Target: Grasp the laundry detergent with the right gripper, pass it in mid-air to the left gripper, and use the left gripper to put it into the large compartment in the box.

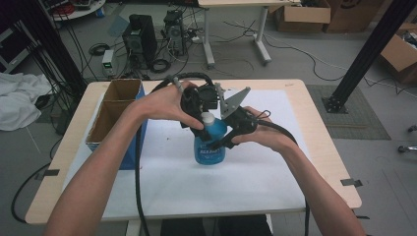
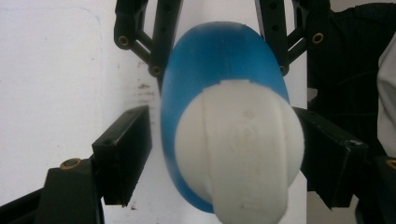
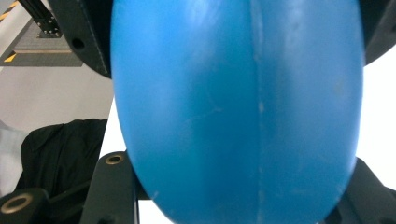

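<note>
A blue bottle (image 1: 210, 147) with a white cap (image 1: 208, 118) stands upright on the white mat (image 1: 246, 182) at mid-table. My right gripper (image 1: 222, 141) comes in from the right and is shut on the bottle's body; in the right gripper view the blue bottle (image 3: 238, 102) sits between its jaws (image 3: 238, 191). My left gripper (image 1: 202, 123) reaches down over the top. In the left gripper view its pads flank the white cap (image 2: 238, 158): the right pad (image 2: 327, 158) sits at the cap's edge, and a gap shows beside the left pad (image 2: 126, 154).
An open cardboard box with blue sides (image 1: 129, 147) stands at the table's left, close to my left forearm. The wooden table edge (image 1: 324, 147) runs beyond the mat on the right. Cables trail from both grippers toward the front edge.
</note>
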Demonstrator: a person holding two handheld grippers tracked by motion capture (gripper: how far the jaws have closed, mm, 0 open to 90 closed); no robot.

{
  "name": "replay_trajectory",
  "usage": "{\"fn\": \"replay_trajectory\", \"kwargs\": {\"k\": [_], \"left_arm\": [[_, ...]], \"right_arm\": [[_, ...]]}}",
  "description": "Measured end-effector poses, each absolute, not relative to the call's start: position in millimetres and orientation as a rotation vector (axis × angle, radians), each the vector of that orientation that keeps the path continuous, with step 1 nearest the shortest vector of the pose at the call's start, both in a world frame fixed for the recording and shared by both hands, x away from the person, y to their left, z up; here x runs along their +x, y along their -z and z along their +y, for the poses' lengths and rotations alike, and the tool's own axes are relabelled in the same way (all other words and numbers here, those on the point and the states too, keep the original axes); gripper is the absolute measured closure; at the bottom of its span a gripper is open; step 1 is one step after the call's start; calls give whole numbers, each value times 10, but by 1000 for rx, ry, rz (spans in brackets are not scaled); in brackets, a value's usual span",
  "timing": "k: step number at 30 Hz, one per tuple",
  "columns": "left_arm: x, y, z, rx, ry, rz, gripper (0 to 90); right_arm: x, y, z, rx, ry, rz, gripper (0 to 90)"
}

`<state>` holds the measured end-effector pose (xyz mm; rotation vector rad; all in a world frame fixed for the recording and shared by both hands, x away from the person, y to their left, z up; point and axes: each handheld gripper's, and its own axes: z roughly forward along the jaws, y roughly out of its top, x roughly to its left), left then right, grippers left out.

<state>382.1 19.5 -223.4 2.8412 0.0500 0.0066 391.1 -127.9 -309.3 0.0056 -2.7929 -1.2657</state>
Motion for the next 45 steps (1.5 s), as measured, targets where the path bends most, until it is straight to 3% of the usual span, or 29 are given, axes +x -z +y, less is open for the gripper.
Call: {"fn": "replay_trajectory", "kwargs": {"k": [26,45], "left_arm": [[3791,2275,160,2832,-12,21,372],[3764,2269,181,2837,-10,43,380]], "right_arm": [[3893,3107,-1284,1,1264,-2782,441],[3882,3128,-1272,11,1283,-2765,440]]}}
